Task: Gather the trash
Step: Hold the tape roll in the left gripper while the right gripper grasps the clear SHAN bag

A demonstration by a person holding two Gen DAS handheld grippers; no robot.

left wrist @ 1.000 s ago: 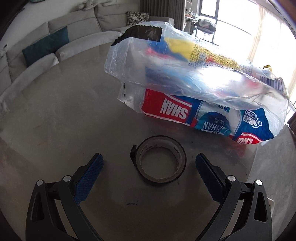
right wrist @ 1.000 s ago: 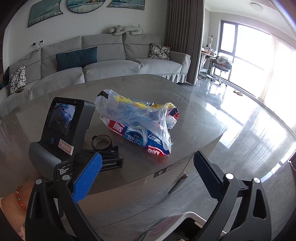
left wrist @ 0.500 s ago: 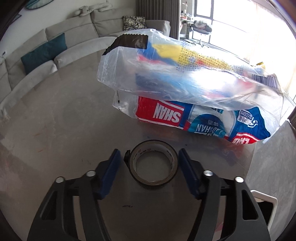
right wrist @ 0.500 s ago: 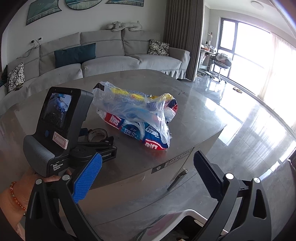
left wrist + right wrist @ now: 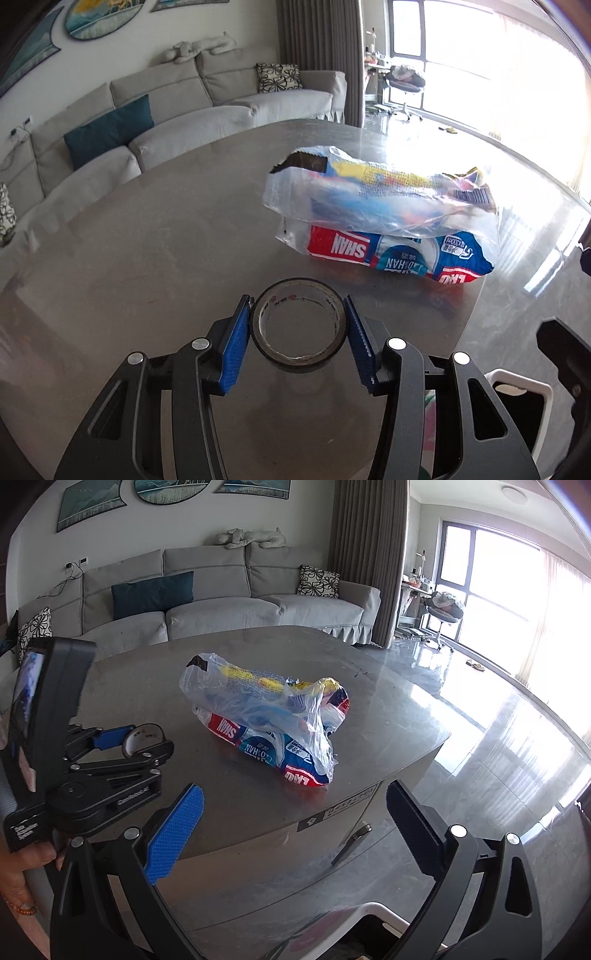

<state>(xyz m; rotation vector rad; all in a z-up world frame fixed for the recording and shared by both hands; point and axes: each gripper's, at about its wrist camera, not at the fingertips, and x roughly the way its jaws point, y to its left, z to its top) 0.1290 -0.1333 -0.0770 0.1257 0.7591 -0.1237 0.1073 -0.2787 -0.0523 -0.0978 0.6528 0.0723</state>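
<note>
Left wrist view: the left tongs [image 5: 298,334] are clamped on the roll of tape [image 5: 299,325], one blue pad pressed to each side of the ring, and the roll hangs clear above the grey counter [image 5: 147,266]. You can see the counter top through the hole in the roll. Beyond it, to the far right, a clear plastic bag [image 5: 380,199] stuffed with wrappers lies on the counter, a red, white and blue packet [image 5: 399,254] showing underneath it. At the near right edge, below the counter's rim, a white bin rim [image 5: 517,384] peeks in.

Over to the right wrist view: the right tongs [image 5: 291,827] stand wide open, nothing between the pads, held off the near edge of the counter [image 5: 369,709]. To the left, a hand [image 5: 22,864] with a bead bracelet holds the left tongs [image 5: 144,738], and the roll of tape [image 5: 142,738] sits pinched at their tip, lifted off the surface. The plastic bag [image 5: 258,698] lies mid-counter, well apart from both tongs. A grey sofa [image 5: 221,605] lines the far wall, and a bright window [image 5: 491,587] glares at the right.
</note>
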